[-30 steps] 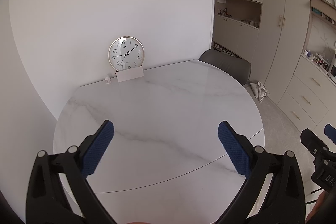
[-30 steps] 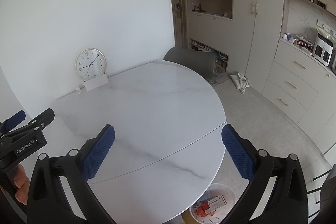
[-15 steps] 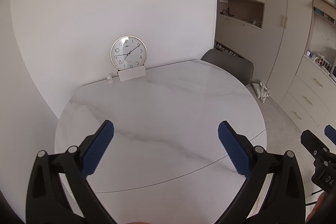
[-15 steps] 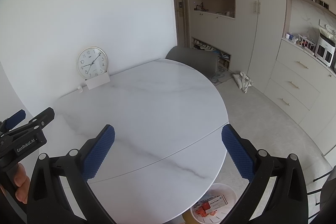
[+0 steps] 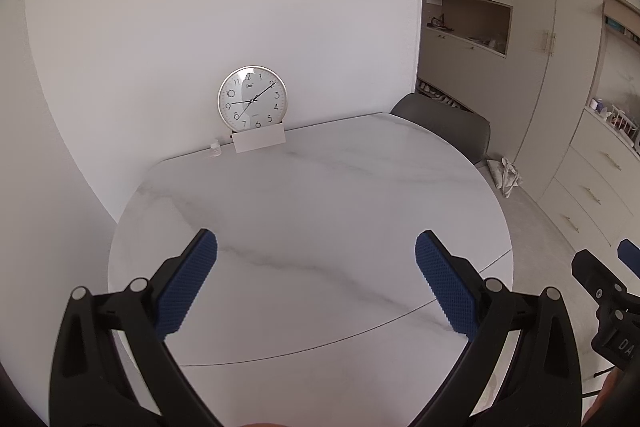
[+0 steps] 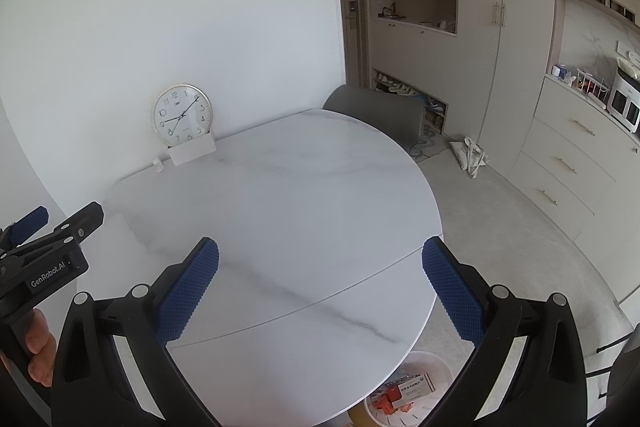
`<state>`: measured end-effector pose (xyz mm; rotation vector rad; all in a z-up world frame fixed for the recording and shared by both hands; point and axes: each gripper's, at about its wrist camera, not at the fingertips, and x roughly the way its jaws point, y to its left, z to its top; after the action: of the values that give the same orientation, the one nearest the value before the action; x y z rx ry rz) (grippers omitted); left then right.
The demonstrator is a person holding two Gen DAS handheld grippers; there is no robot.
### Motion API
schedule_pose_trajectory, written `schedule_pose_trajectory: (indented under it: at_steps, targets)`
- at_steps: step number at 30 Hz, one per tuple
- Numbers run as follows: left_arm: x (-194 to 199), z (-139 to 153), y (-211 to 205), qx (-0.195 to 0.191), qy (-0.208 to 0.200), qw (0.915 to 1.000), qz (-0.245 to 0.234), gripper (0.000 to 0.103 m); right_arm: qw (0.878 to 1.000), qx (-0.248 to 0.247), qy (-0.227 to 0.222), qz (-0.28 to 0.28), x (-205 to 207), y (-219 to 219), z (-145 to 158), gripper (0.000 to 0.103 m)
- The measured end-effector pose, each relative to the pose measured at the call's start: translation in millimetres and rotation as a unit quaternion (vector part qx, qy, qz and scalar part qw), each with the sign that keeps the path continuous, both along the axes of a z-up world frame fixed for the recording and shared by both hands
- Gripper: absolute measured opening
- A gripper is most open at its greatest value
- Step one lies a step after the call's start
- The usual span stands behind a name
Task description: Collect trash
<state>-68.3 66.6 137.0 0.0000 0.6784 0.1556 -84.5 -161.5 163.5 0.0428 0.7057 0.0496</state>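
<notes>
My left gripper (image 5: 316,283) is open and empty above the near part of a white marble table (image 5: 304,203). My right gripper (image 6: 320,287) is open and empty above the table's near right side (image 6: 280,203). A white waste bin (image 6: 412,391) stands on the floor under the table's near right edge and holds a white box and red scraps. The left gripper also shows at the left edge of the right wrist view (image 6: 44,247). The right gripper's fingers (image 5: 600,283) show at the right edge of the left wrist view.
A round clock (image 5: 252,98) leans on the wall at the table's far side behind a white card (image 5: 259,140), with a small clear bottle (image 5: 215,149) beside it. A grey chair (image 6: 376,115) stands at the far right. Cabinets (image 6: 568,163) line the right wall; a bag (image 6: 470,155) lies on the floor.
Both grippers have risen and drawn back slightly, so the table sits lower in both views. Both stay open and empty.
</notes>
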Motion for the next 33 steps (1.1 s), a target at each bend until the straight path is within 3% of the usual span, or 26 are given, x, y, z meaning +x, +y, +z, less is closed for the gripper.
schedule_pose_trajectory:
  at_steps: [33]
  targets:
    - [0.9, 1.2, 7.4, -0.001, 0.003, 0.9999, 0.010, 0.095, 1.000, -0.002, 0.006, 0.012, 4.3, 1.2, -2.0, 0.101]
